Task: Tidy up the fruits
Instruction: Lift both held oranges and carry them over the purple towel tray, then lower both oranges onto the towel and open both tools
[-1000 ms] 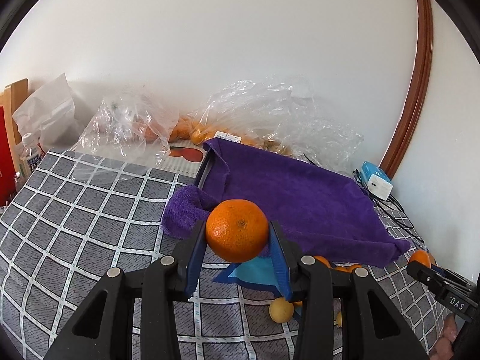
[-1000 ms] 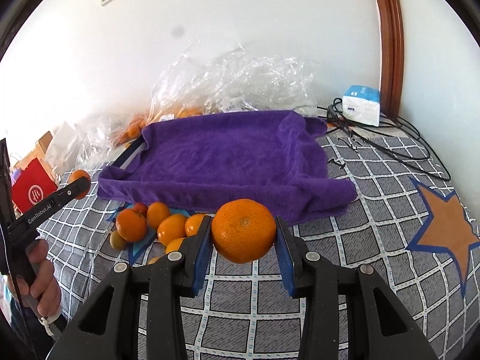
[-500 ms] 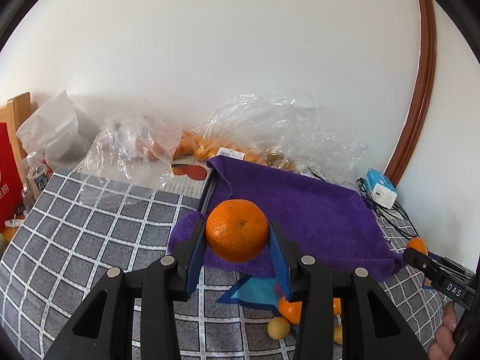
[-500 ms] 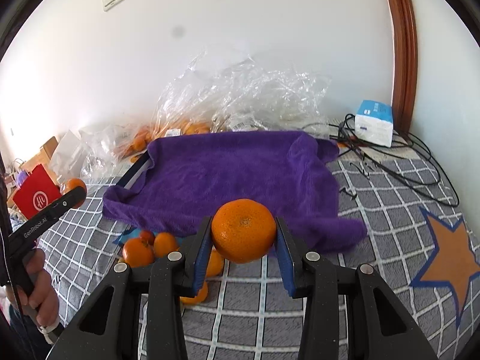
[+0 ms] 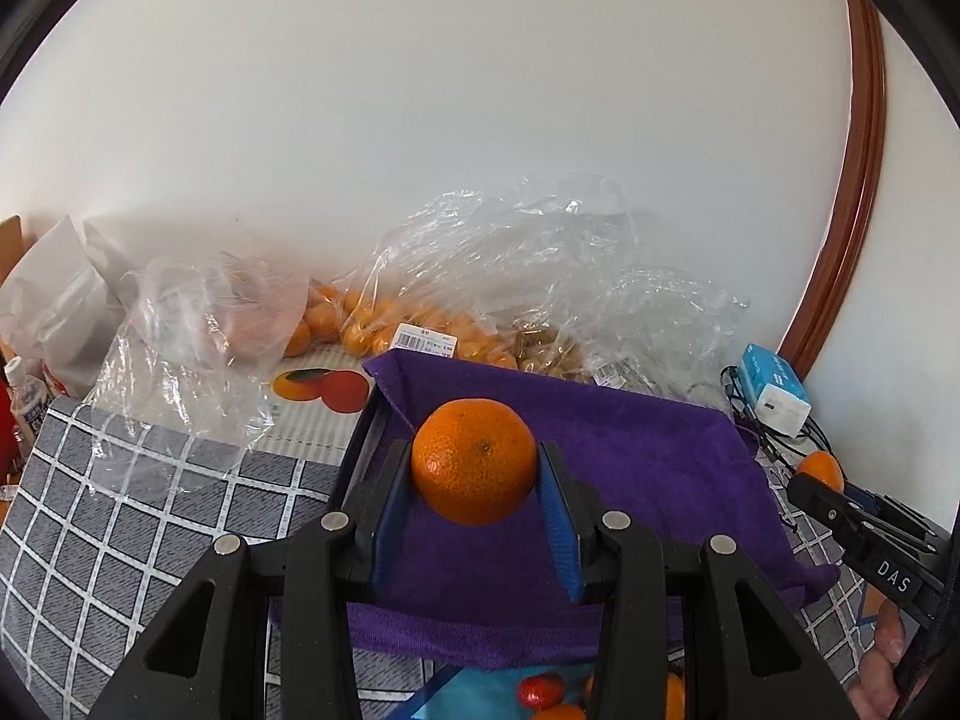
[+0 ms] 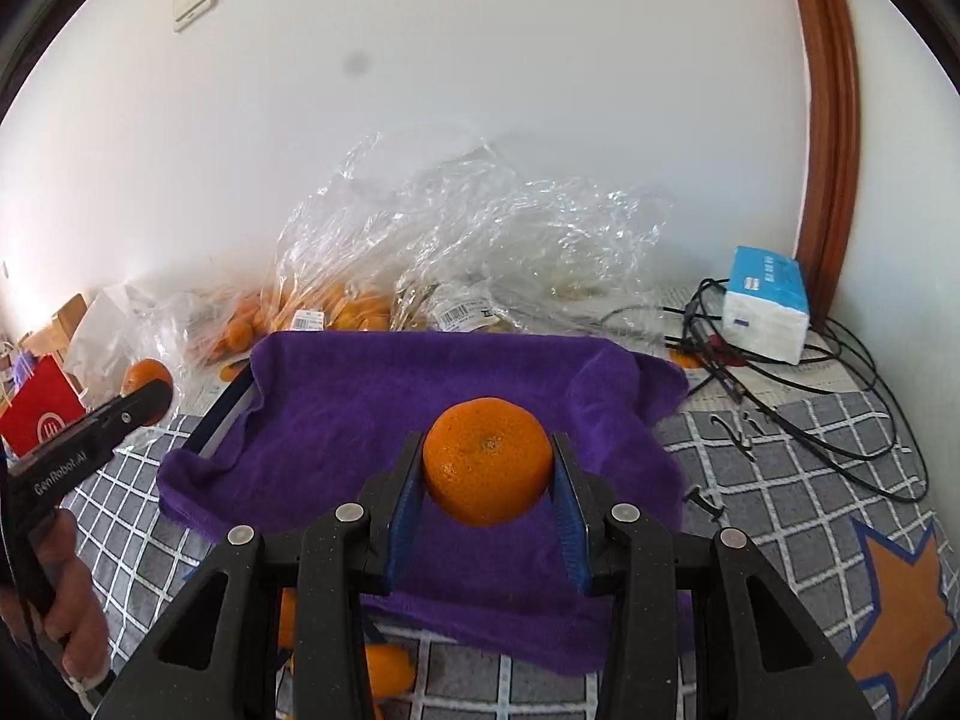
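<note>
Right wrist view alone shows your cables (image 6: 840,372) and wall switch (image 6: 195,0). Both grippers' fingers clamp oranges (image 5: 474,461) (image 6: 487,461) above purple towel (image 6: 372,414); checked surface (image 5: 120,516), white wall.

Both wrist views look forward and slightly down from close above the purple towel (image 5: 630,480), which they share.

Bags (image 6: 456,252) behind towel (image 6: 372,408) (box (image 6: 765,300) rightward)

Two round oranges, one (image 5: 474,461) and another (image 6: 487,461), each clamped above the purple towel (image 6: 372,414).
</note>
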